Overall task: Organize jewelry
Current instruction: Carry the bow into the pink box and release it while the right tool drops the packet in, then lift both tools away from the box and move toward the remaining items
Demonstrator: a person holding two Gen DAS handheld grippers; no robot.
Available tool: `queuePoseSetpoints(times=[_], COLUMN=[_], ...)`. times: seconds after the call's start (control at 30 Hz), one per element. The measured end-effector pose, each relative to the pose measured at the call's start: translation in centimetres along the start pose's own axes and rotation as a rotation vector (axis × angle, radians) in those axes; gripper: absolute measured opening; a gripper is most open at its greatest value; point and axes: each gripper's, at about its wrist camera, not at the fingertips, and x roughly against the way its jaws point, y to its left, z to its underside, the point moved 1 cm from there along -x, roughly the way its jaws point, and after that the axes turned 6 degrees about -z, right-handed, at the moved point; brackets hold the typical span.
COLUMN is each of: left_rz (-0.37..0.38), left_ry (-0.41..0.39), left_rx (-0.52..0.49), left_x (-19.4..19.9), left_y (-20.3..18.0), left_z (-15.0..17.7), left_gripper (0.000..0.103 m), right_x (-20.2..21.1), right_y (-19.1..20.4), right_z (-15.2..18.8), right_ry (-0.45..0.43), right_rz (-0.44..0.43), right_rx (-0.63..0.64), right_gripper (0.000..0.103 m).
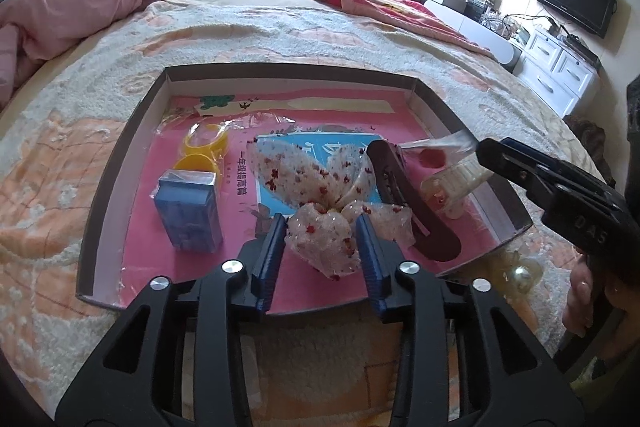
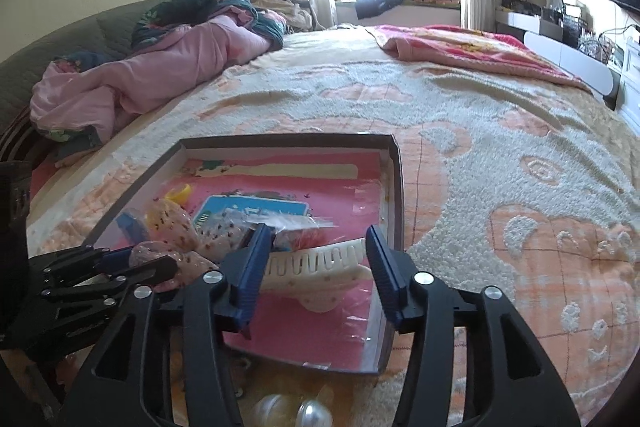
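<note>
1. At the left of the shallow box [image 1: 120,163], which is sitting on the bedspread [image 1: 60,155], a blue case [image 1: 188,215] is standing beside two yellow rings [image 1: 204,151]. Neither gripper is near them.
2. In the middle, the left gripper [image 1: 322,239] is pointing down into the box near its front edge. Its jaws are standing partly apart, and the near lobe of the spotted gauze bow [image 1: 320,211] is lying between them; the pads seem to be flanking it rather than pressing, though contact on the left pad is hard to rule out. The bow's other lobes are fanning away from the gripper toward the box centre.
3. Further right, a dark hair clip [image 1: 416,211] is lying with its long axis running from far-left to near-right.
4. At the right, the right gripper [image 2: 316,259] is hovering with its jaws wide apart and gripping nothing. The white comb clip [image 2: 320,263] is lying crosswise in the gap, its long axis running pad to pad, so closing would likely catch it endwise.
5. This gripper is the nearer one to the comb clip and to the clear packet [image 2: 296,227] just beyond it.
</note>
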Motion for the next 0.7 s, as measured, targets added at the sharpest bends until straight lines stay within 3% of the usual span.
queuePoseSetpoints(times=[0.43,0.7], left_rz=[-0.006,-0.002], left_ry=[-0.062,-0.102], left_rx=[0.001,0.014], left_x=[3.2,5.4], left_y=[-0.3,-0.2], left_z=[0.3,0.4], left_gripper=[0.045,0.06], right_x=[3.8,5.8], right_y=[1.1,1.4], right_z=[0.0,0.5], right_ry=[-0.064,-0.085], right_rz=[0.011,0.013], right_rx=[0.021,0.023], right_gripper=[0.064,0.068])
